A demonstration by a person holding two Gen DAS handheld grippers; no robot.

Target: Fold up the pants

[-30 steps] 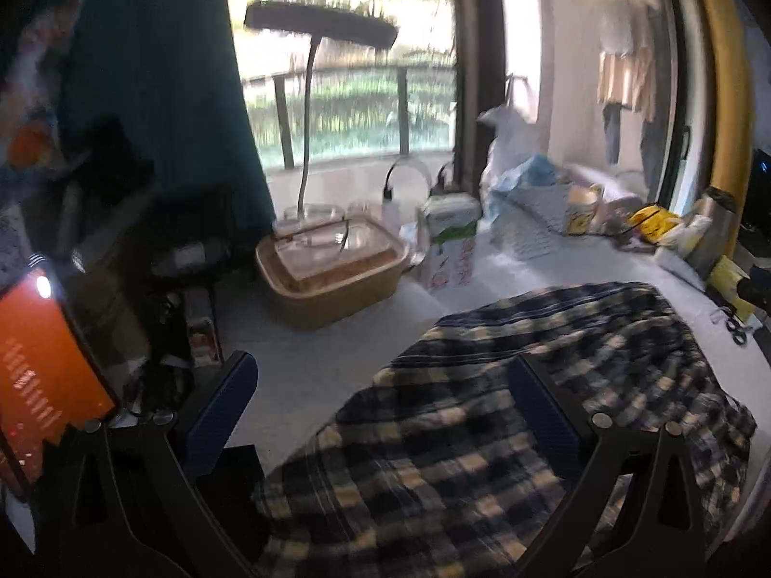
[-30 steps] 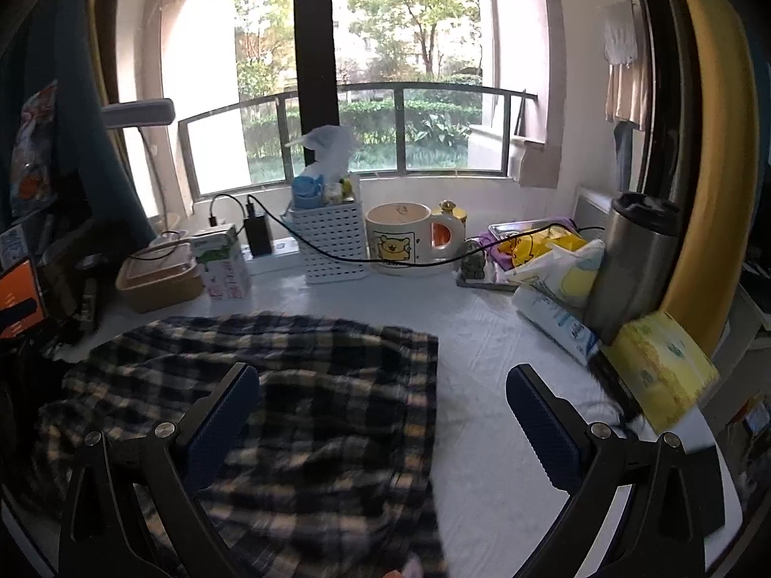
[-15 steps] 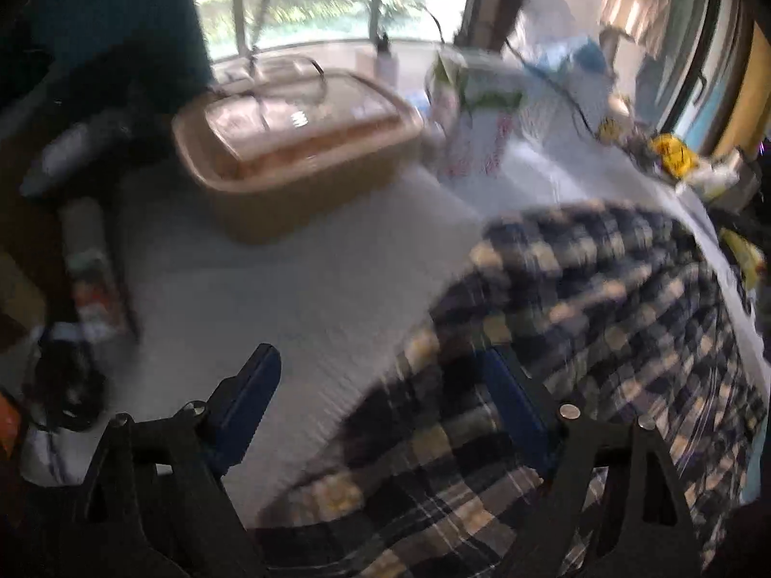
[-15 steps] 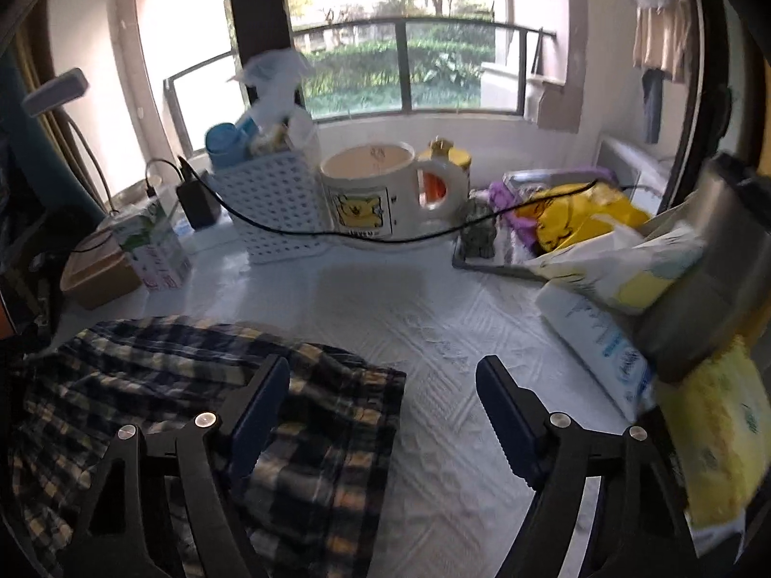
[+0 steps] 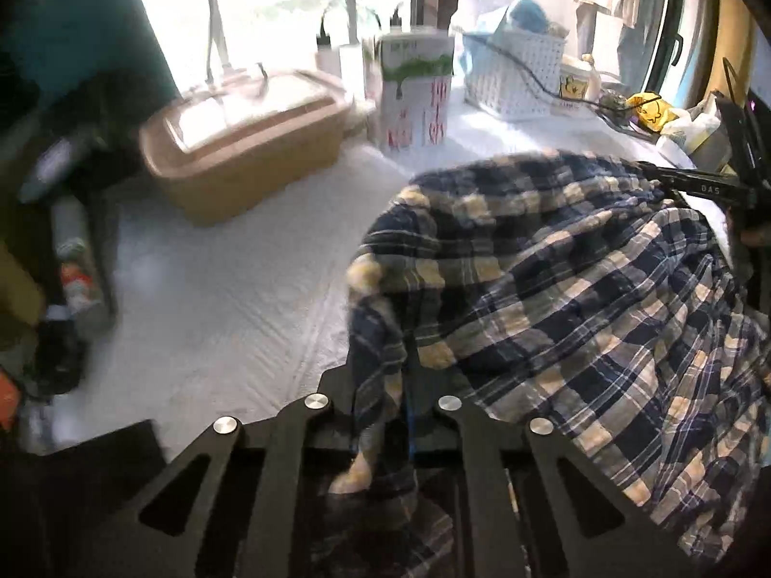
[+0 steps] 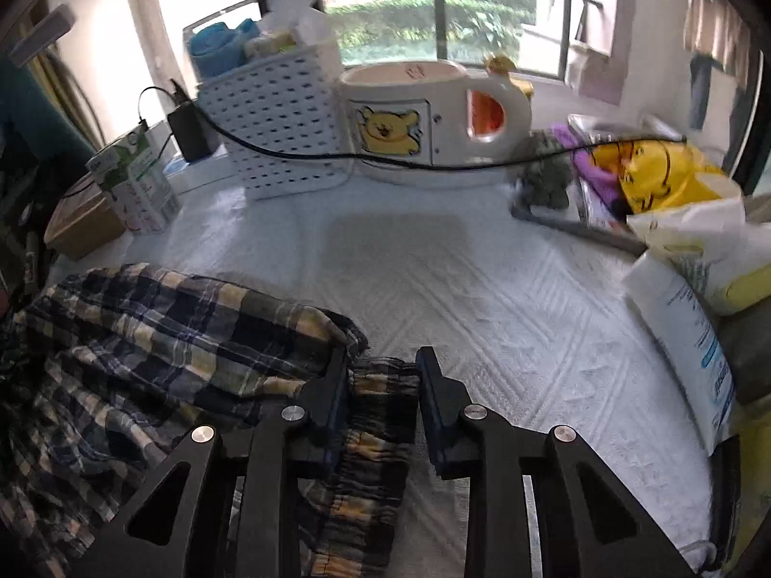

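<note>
Left wrist view showed the plaid pants point(image 5: 554, 289) bunched in a heap on the white quilted table cover point(image 5: 217, 298), the right half of the frame full of cloth. Left gripper point(image 5: 392, 414) had its jaws closed on a hanging edge of the pants; cloth ran down between the fingers. Right wrist view showed the right gripper point(image 6: 380, 385) with jaws pinched on a gathered band of the pants point(image 6: 159, 337), likely the waistband; rest of the cloth trailed off to the left, wrinkled.

Judgement: this was an early step, both ends picked up, no fold laid yet.

Risks:
- Left pinch looked thin, only an edge. A hard pull could slip it out and drop that side.
- Cloth between the two grips was bunched, not flat. Folding over it would trap creases and give a lopsided fold.
- Clutter ringed the work area: tan lidded box point(image 5: 245, 144) and carton point(image 5: 417, 91) to the left, white basket point(image 6: 274, 120), big bear mug point(image 6: 433, 115), and a black cable point(image 6: 313, 156) strung across in front of them. A wide swing of cloth could snag the cable or knock the carton.
- Packets point(image 6: 684, 318) lay at the right edge, near the right gripper's sweep.
</note>
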